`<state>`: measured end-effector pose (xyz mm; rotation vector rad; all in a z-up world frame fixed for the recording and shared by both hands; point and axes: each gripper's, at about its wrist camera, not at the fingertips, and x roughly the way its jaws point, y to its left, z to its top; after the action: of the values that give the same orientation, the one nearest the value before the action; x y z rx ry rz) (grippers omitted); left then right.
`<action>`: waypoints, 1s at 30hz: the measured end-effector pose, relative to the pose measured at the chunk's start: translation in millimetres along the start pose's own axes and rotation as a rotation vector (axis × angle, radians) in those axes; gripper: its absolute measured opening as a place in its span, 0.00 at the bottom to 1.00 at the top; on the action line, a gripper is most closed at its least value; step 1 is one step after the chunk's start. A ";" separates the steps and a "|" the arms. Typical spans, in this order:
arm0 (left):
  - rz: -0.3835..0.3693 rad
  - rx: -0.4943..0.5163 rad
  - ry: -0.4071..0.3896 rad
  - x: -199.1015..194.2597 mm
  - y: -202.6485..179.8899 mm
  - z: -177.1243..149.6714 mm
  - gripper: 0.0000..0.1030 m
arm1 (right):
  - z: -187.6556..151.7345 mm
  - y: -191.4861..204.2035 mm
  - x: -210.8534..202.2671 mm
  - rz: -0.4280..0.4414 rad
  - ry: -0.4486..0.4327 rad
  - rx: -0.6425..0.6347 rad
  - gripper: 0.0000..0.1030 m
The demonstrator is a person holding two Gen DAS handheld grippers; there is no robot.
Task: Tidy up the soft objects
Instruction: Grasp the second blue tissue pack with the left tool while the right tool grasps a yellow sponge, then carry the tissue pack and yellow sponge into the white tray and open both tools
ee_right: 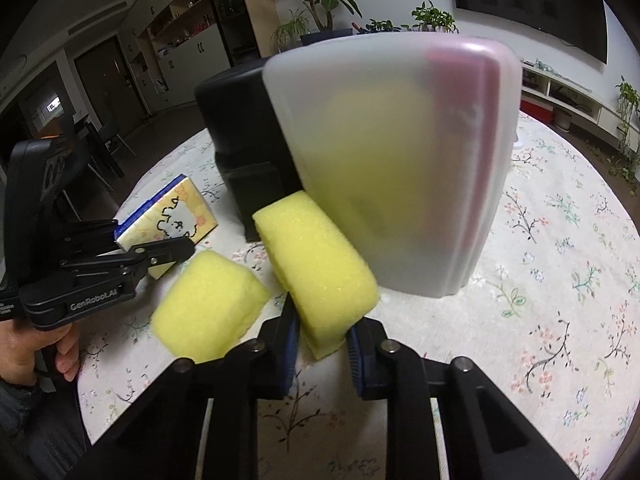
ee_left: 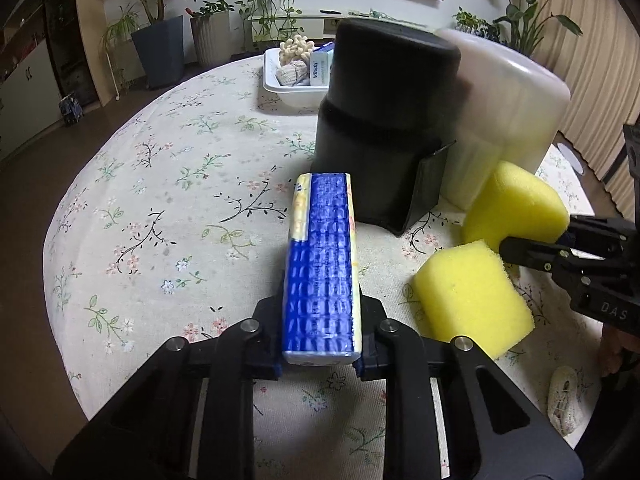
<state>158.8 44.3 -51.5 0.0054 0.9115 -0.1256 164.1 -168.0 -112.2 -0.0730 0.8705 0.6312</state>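
My left gripper (ee_left: pixel 320 336) is shut on a blue and yellow tissue pack (ee_left: pixel 320 264), held edge-up above the table in front of a black bin (ee_left: pixel 384 120). The pack also shows in the right wrist view (ee_right: pixel 172 212). My right gripper (ee_right: pixel 322 344) is shut on a yellow sponge (ee_right: pixel 316 264), lifted against a translucent white bin (ee_right: pixel 400 160). In the left wrist view that sponge (ee_left: pixel 516 204) sits beside the white bin (ee_left: pixel 512 108). A second yellow sponge (ee_left: pixel 468 300) lies on the table between the grippers, also in the right wrist view (ee_right: pixel 208 300).
A white tray (ee_left: pixel 296 94) with a tissue pack and pale soft items stands at the table's far side. The round table has a floral cloth (ee_left: pixel 160 208). Potted plants (ee_left: pixel 160 32) stand beyond it. A pale shoe (ee_left: pixel 564 404) lies on the floor at right.
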 end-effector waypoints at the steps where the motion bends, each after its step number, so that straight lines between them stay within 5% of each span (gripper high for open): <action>1: 0.000 -0.002 -0.005 -2.8 0.6 -1.3 0.20 | -0.8 -0.3 -2.1 0.004 -0.003 0.003 0.21; 22: -0.058 -0.005 -0.038 -48.0 -13.4 -16.0 0.20 | -30.7 -3.7 -69.9 -0.029 -0.032 0.035 0.20; 30: -0.065 -0.007 -0.058 -63.8 -0.5 2.8 0.20 | -15.3 -29.4 -99.6 -0.076 -0.047 0.049 0.20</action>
<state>122.3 50.4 0.6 -0.0347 0.8539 -0.1822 122.2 -245.3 -54.7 -0.0473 0.8336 0.5381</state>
